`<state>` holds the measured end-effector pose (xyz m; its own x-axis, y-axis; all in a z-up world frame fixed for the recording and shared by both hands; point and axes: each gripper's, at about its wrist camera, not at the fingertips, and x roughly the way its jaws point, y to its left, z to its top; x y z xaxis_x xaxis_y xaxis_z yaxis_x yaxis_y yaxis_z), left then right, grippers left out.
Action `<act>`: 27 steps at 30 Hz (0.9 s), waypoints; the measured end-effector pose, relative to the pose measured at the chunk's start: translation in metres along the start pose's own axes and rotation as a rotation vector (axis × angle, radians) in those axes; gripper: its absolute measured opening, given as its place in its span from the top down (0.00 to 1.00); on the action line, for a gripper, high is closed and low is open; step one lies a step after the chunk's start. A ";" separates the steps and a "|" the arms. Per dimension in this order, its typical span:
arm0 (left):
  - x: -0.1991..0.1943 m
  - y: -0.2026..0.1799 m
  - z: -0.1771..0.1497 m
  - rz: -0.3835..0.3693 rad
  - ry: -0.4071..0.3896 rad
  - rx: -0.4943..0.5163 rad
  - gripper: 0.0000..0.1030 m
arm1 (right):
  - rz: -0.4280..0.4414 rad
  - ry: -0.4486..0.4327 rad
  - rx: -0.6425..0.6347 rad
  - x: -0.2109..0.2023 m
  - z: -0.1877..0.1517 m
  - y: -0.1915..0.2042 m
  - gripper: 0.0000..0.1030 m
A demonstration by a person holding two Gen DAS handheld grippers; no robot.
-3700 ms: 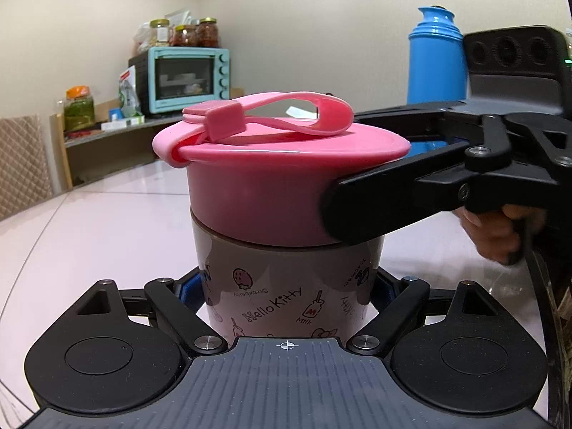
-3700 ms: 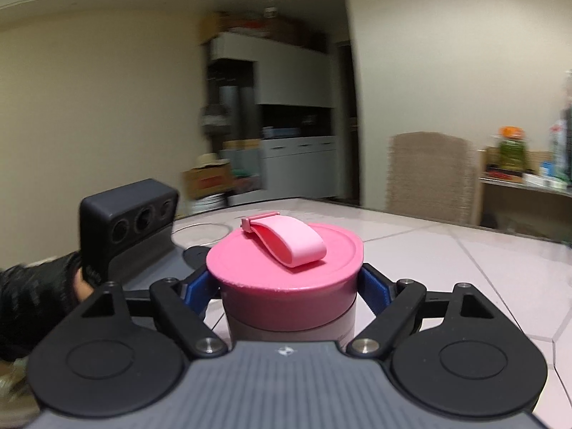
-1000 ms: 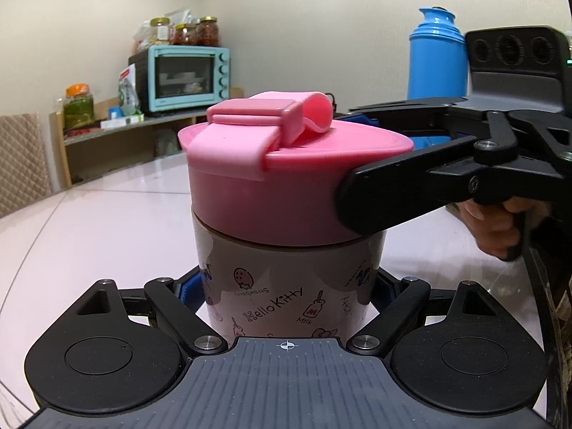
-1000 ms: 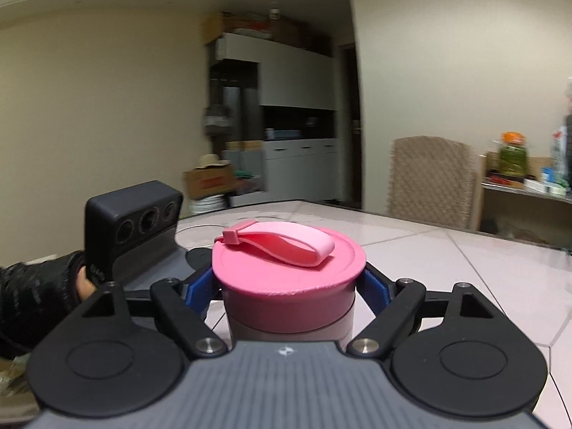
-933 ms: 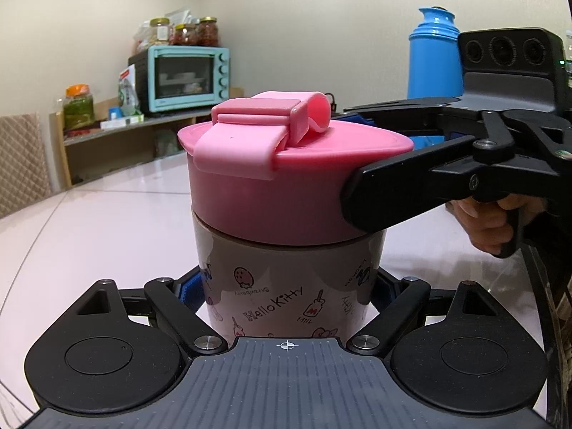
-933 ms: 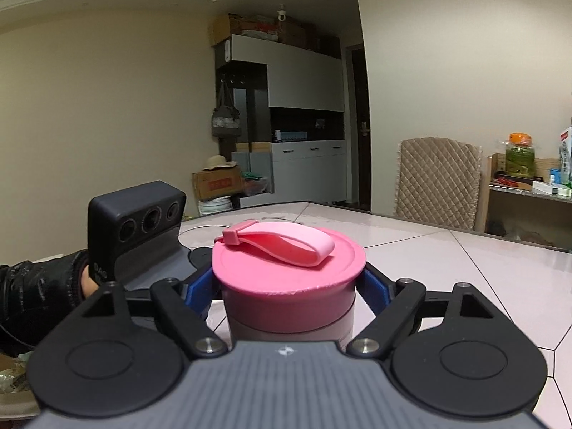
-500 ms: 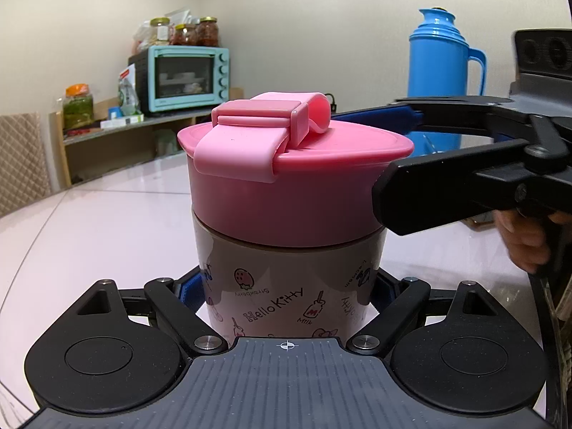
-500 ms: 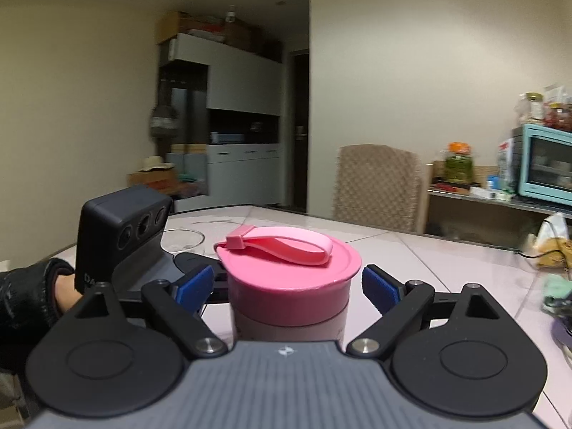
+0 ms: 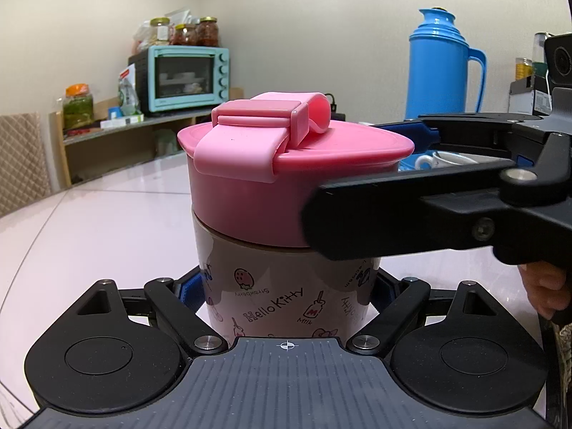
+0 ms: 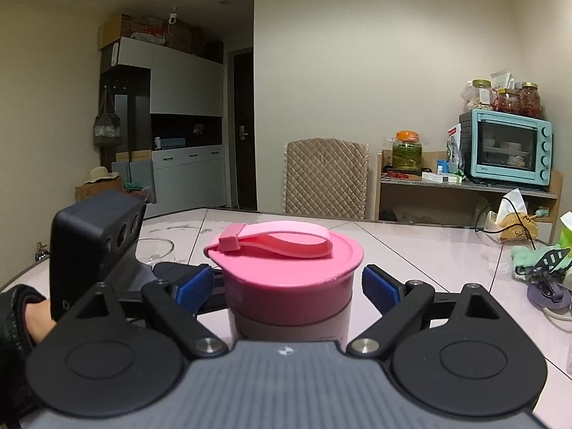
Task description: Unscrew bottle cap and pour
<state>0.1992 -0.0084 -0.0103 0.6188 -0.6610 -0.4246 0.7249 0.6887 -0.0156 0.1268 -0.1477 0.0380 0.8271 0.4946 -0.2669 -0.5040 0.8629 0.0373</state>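
Your left gripper (image 9: 286, 296) clamps the Hello Kitty bottle (image 9: 286, 286) low on its printed body, blue pads pressed to both sides, and holds it upright on the pale table (image 9: 89, 228). Your right gripper (image 10: 286, 286) is spread: its blue pads (image 10: 379, 287) stand just clear of the pink cap (image 10: 289, 279) on either side, touching nothing. The cap sits on the bottle, seemingly not yet free, with its strap (image 10: 282, 239) lying flat across the top.

Before you close, centre the cap between the pads and keep them level with its side wall, below the flared rim, so they bite on the straight part. Squeeze firmly, then turn about the bottle's own axis without leaning. Keep the left grip steady so the body does not spin with the cap. The white cup (image 9: 447, 160), behind the bottle beside the blue thermos (image 9: 441, 68), looks like the pouring target.
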 end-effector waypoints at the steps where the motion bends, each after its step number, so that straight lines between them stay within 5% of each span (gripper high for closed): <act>1: 0.000 0.000 0.000 0.000 0.000 0.000 0.12 | -0.004 -0.001 0.001 0.002 0.001 0.002 0.11; 19: -0.001 0.001 0.000 0.000 0.000 -0.001 0.12 | -0.037 0.017 -0.019 0.009 0.001 0.006 0.18; 24: 0.002 0.004 0.001 -0.001 0.000 -0.003 0.12 | 0.033 0.021 -0.045 0.010 0.003 -0.005 0.18; 27: 0.002 0.004 0.001 0.000 0.000 0.000 0.12 | 0.165 0.028 -0.067 0.012 0.005 -0.027 0.18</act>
<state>0.2032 -0.0074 -0.0102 0.6190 -0.6607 -0.4247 0.7246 0.6890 -0.0159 0.1518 -0.1646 0.0387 0.7253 0.6247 -0.2893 -0.6482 0.7613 0.0187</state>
